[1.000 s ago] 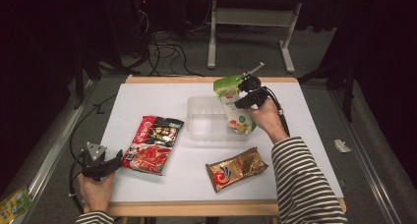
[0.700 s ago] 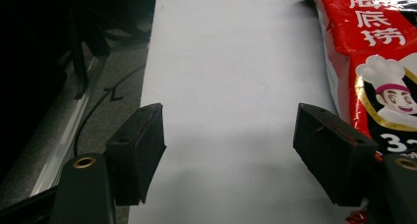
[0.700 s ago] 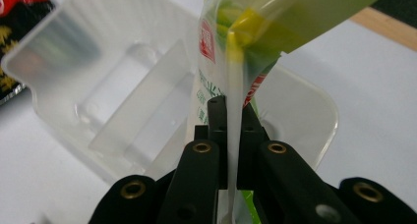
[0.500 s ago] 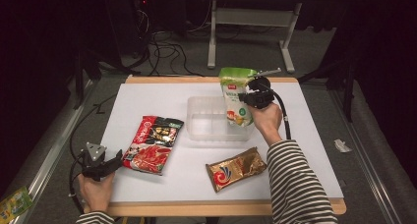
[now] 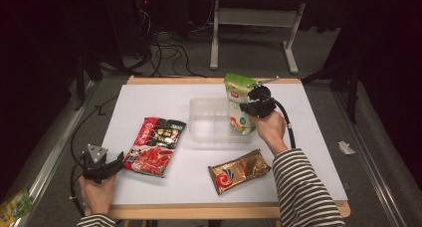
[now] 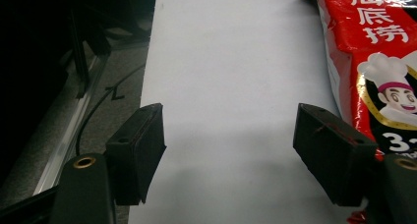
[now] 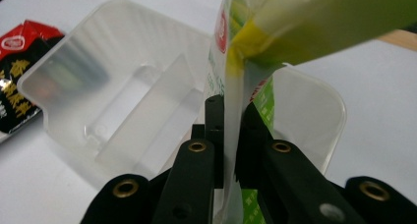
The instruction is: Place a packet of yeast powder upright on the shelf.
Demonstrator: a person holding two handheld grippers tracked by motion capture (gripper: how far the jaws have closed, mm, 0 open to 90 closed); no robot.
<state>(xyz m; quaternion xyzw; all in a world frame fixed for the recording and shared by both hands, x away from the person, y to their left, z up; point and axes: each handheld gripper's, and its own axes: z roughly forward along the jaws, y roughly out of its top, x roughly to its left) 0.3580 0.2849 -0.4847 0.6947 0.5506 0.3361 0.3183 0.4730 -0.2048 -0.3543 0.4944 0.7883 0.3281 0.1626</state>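
Observation:
A green and white snack bag [image 5: 238, 105] hangs upright over the right part of a clear plastic tub [image 5: 209, 121], pinched by my right gripper [image 5: 251, 107]. In the right gripper view the black jaws are shut on the bag's [image 7: 246, 67] thin edge, above the tub's [image 7: 123, 81] divided inside. My left gripper [image 5: 115, 163] rests at the table's front left corner, open, beside a red and black sauce packet [image 5: 154, 145]. The left gripper view has the jaws wide apart over bare white table, the red packet [image 6: 373, 62] touching the right jaw.
A gold and brown packet [image 5: 240, 170] lies on the white table [image 5: 149, 95] in front of the tub. A green wrapper [image 5: 15, 204] lies on the floor at the left. Cables and a desk frame [image 5: 254, 33] stand behind the table.
My right gripper has carried the green bag slightly left and lower over the tub, turning it more upright. The left gripper has stayed still.

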